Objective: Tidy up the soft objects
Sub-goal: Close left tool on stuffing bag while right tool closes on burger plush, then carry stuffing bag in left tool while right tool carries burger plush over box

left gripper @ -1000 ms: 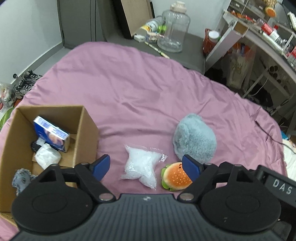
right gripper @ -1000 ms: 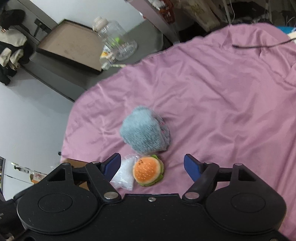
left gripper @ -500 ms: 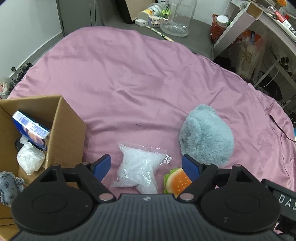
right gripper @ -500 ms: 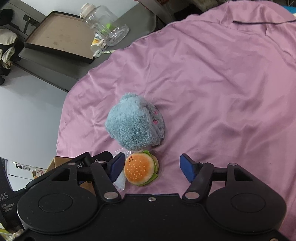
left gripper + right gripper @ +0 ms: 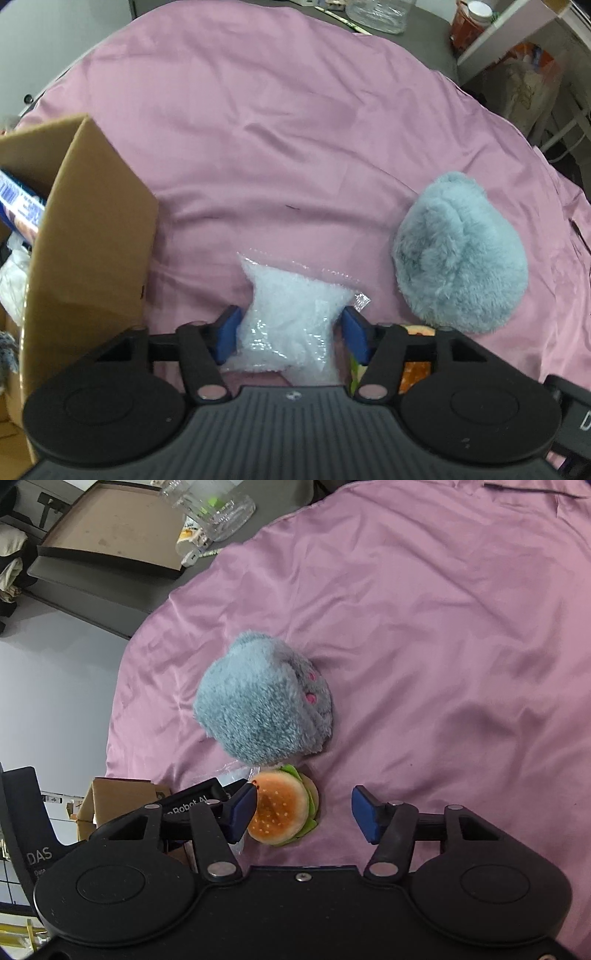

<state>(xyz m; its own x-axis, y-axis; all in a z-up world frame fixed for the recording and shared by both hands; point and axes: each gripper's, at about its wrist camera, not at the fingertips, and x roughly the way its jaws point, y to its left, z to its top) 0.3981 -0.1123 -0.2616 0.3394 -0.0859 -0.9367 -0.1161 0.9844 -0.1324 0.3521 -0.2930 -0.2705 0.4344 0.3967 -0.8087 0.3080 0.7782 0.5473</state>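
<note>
Left gripper (image 5: 291, 334): 2 blue pads pressed against both sides of the clear bag of white filling (image 5: 291, 317), squeezing it, likely for lifting into the cardboard box (image 5: 88, 258).
Right gripper (image 5: 303, 814): jaws spread, holding nothing; 1 pad touched the burger plush (image 5: 280, 812), the other stood apart from it, likely lining up.
Bag: just right of box; crinkly plastic, lumpy.
Burger plush: right of bag; round, stitched seeds.
Grey-blue plush (image 5: 262, 699): beyond burger; fluffy, domed.
Purple sheet (image 5: 295, 129): smooth, wrinkled.

Soft, even indoor light, faint shadows, strong fisheye bending at edges.
</note>
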